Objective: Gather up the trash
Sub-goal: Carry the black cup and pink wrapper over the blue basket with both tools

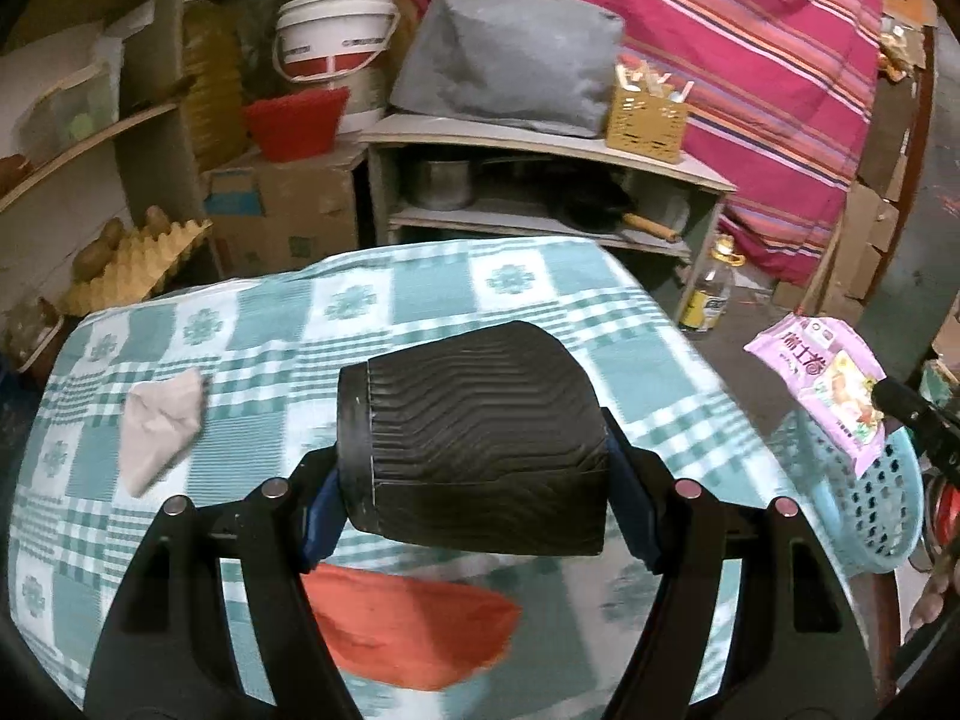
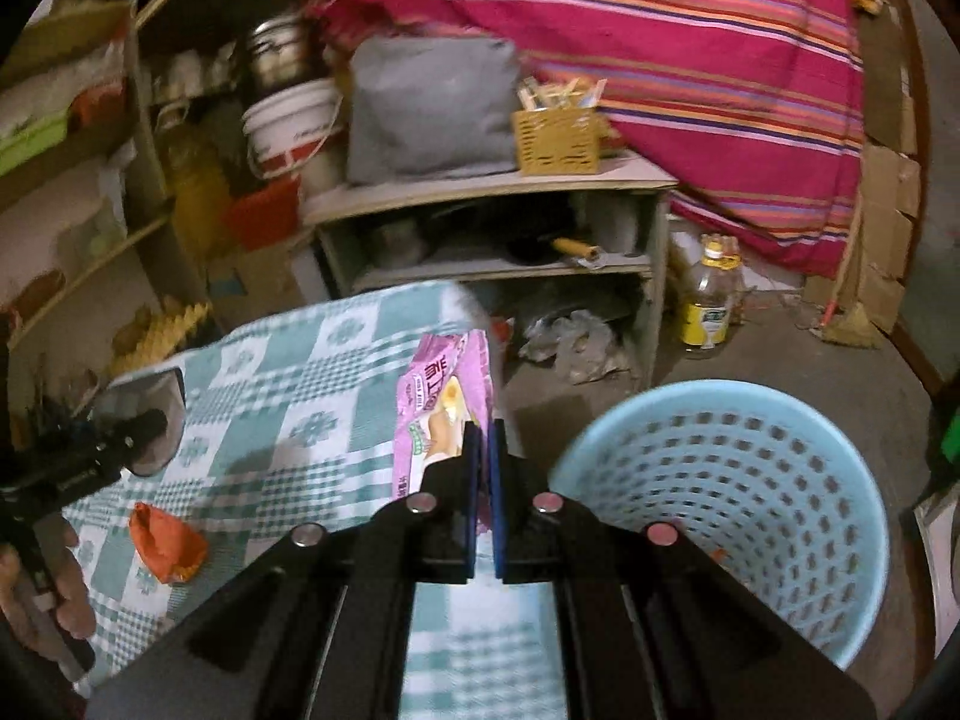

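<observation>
Gripping a black ribbed paper cup (image 1: 474, 438) sideways btwn its blue pads, left gripper (image 1: 474, 516) holds it above the green-white checked tablecloth (image 1: 288, 312). Right gripper (image 2: 483, 450) is clamped on the edge of a pink snack wrapper (image 2: 441, 396), lifted off the table, just left of the light-blue perforated wastebasket (image 2: 750, 480) on the floor. Wrapper has large Chinese characters, too blurred to read for sure. Still on the cloth: crumpled grey-white paper (image 1: 159, 426) and an orange-red wrapper (image 1: 414, 630), no legible print. Bottle w/ yellow label (image 2: 708, 300) on floor, text unreadable. White bucket (image 1: 336, 30) has a red band, lettering too small.
</observation>
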`<state>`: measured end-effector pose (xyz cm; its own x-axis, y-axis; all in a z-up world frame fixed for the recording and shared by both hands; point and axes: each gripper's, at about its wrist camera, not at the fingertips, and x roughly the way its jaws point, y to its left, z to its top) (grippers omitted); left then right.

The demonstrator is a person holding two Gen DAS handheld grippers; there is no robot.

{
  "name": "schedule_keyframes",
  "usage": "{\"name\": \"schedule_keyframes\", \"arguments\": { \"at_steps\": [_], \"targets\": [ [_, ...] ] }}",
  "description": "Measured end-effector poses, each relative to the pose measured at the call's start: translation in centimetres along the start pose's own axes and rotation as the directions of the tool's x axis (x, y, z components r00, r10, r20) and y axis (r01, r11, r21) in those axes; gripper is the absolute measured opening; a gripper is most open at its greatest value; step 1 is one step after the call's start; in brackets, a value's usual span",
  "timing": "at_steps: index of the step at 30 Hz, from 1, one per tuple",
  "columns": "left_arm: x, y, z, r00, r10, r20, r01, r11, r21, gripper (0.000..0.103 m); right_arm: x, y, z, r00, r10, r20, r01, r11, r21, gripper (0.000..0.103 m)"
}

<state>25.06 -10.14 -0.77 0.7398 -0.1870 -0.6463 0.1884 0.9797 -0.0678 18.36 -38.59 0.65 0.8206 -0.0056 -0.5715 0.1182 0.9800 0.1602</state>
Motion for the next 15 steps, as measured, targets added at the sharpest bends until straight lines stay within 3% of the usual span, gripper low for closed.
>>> {"name": "schedule_keyframes", "arguments": {
  "at_steps": [7, 15],
  "targets": [
    [-0.3, -7.5, -0.4, 0.996, -0.087, 0.014, 0.086, 0.994, 0.071, 0.071, -3.4, -6.3, -0.6, 0.997, -0.066, 0.035, 0.063, 0.995, 0.081, 0.003],
    [0.8, -17.6, -1.8, 0.979, -0.202, -0.008, 0.2, 0.964, 0.177, 0.071, -6.1, -13.1, -1.9, 0.99, -0.137, 0.041, 0.129, 0.979, 0.16, 0.003]
  ]
}}
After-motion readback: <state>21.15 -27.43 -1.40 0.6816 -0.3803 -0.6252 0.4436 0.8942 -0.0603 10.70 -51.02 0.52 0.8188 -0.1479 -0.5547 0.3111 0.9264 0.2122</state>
